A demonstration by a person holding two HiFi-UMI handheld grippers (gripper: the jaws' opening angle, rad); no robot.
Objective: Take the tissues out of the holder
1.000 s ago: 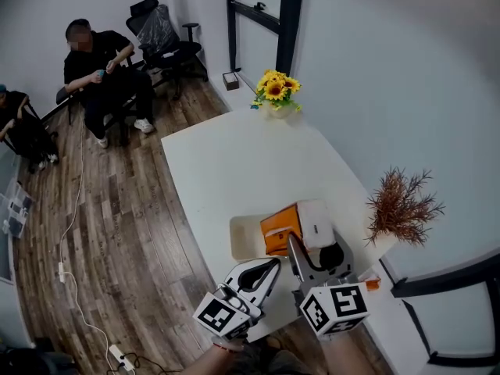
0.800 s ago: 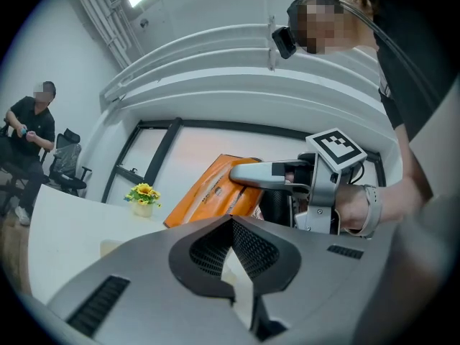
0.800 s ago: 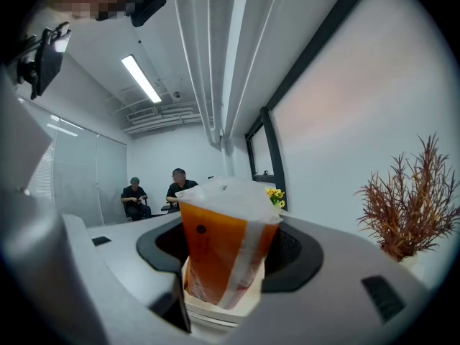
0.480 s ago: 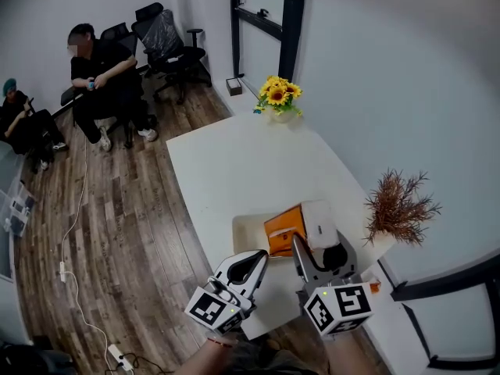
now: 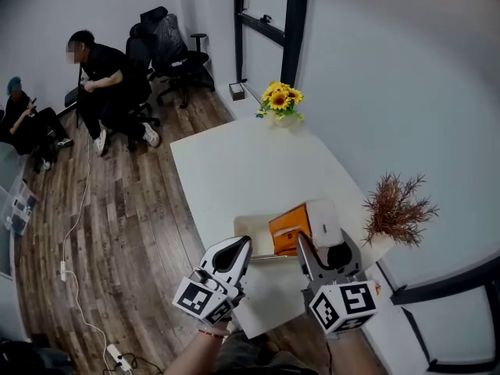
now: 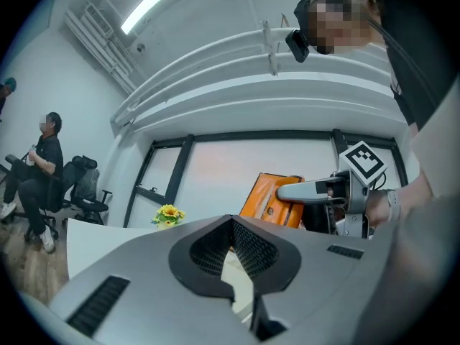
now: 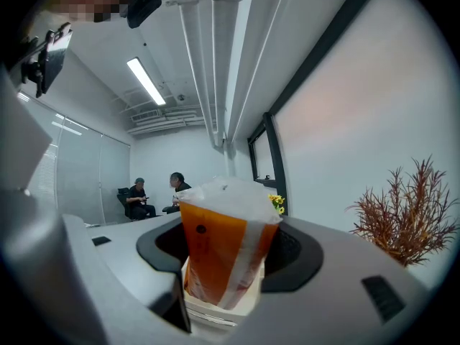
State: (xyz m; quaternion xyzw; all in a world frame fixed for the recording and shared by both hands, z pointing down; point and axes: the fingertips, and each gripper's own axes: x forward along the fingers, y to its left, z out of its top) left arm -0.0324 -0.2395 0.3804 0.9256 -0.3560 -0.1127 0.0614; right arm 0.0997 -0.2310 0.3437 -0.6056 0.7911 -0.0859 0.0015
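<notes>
An orange tissue pack point(image 5: 287, 226) with a clear plastic top is clamped between the jaws of my right gripper point(image 5: 311, 226). The right gripper view shows the pack point(image 7: 215, 257) upright, raised a little above the cream holder point(image 7: 215, 309). That holder point(image 5: 251, 233) lies on the white table point(image 5: 250, 162) near its front. My left gripper point(image 5: 241, 244) hovers by the holder's front left corner. Its jaws meet at the tip point(image 6: 231, 221) with nothing in them. The left gripper view has the pack point(image 6: 277, 196) and the right gripper point(image 6: 309, 191) to its right.
A vase of sunflowers point(image 5: 280, 100) stands at the table's far end. A dried brown plant point(image 5: 398, 209) stands at the right, close to the wall. Two seated people point(image 5: 101, 76) and office chairs point(image 5: 168, 41) are across the wooden floor, where a cable point(image 5: 74, 233) runs.
My left gripper has drawn back to the left, away from the holder. The right gripper holds the pack much as before, slightly higher.
</notes>
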